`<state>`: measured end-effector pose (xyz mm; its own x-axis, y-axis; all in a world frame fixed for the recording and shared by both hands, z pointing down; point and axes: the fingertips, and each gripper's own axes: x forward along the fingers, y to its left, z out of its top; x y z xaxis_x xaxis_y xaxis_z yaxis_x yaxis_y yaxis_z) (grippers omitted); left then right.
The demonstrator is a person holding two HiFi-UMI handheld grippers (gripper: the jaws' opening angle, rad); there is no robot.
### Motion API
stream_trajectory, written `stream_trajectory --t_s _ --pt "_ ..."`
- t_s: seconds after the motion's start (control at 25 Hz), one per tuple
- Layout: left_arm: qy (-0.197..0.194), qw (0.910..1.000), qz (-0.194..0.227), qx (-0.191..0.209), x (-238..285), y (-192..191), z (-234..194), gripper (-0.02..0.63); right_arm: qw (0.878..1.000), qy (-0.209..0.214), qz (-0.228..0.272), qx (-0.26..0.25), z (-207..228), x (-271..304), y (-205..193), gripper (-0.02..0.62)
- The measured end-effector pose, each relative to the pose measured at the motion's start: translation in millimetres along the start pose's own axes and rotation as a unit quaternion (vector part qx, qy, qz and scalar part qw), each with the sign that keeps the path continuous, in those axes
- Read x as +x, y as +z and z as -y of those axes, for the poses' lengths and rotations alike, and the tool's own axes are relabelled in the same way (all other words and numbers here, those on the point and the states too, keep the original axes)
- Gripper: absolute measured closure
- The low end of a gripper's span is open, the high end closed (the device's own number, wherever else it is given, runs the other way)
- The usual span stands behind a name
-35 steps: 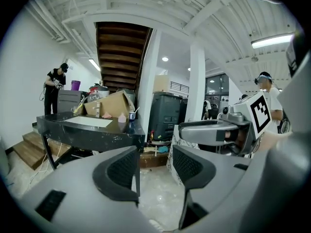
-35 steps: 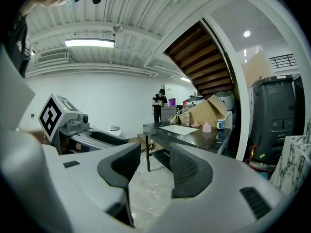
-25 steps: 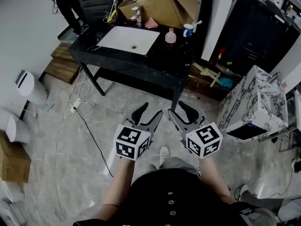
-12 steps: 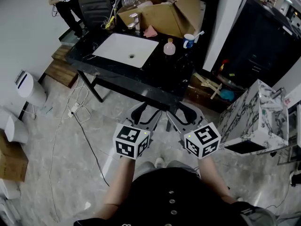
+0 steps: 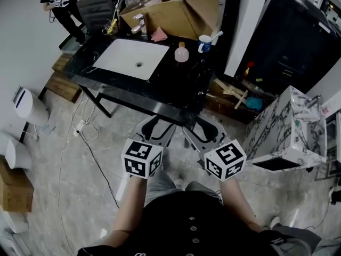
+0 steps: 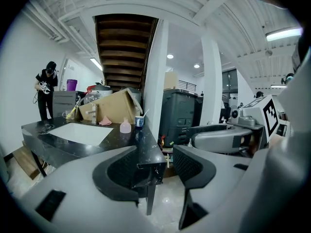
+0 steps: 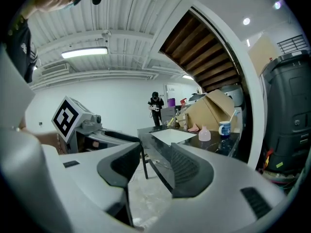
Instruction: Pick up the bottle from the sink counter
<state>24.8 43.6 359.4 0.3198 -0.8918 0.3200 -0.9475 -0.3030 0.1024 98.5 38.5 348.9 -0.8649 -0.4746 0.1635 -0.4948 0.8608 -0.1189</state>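
Observation:
The small pink bottle (image 5: 181, 53) stands on the black sink counter (image 5: 176, 84), right of the white basin (image 5: 131, 58). It also shows far off as the bottle (image 6: 125, 126) in the left gripper view and the bottle (image 7: 204, 134) in the right gripper view. My left gripper (image 5: 158, 128) and right gripper (image 5: 201, 129) are side by side just before the counter's front edge, well short of the bottle. The left gripper (image 6: 154, 166) is open with nothing between its pads. The right gripper (image 7: 153, 166) is open and empty too.
A blue-and-white mug (image 5: 205, 43) stands right of the bottle, with a faucet (image 5: 139, 23) and an open cardboard box (image 5: 176, 12) behind. A person in black (image 5: 58, 1) stands beyond the counter's far left. A marbled cabinet (image 5: 287, 124) is at right; cables (image 5: 85, 127) lie left.
Both grippers have moved forward together towards the counter, whose front edge now sits right at their fingertips. Their jaws look as they did.

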Motion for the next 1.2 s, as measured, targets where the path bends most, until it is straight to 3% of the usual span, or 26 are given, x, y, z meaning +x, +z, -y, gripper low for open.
stream_trajectory --t_s 0.56,1.2 --pt "0.004 0.9998 -0.009 -0.017 55.3 15.4 -77.4 0.377 0.998 -0.060 -0.006 0.012 68.2 52.2 3.0 0.411" --pt "-0.073 0.9973 -0.007 0.002 143.2 65.9 -198.8 0.377 0.988 -0.148 -0.019 0.037 130.9 182.8 14.1 0.411"
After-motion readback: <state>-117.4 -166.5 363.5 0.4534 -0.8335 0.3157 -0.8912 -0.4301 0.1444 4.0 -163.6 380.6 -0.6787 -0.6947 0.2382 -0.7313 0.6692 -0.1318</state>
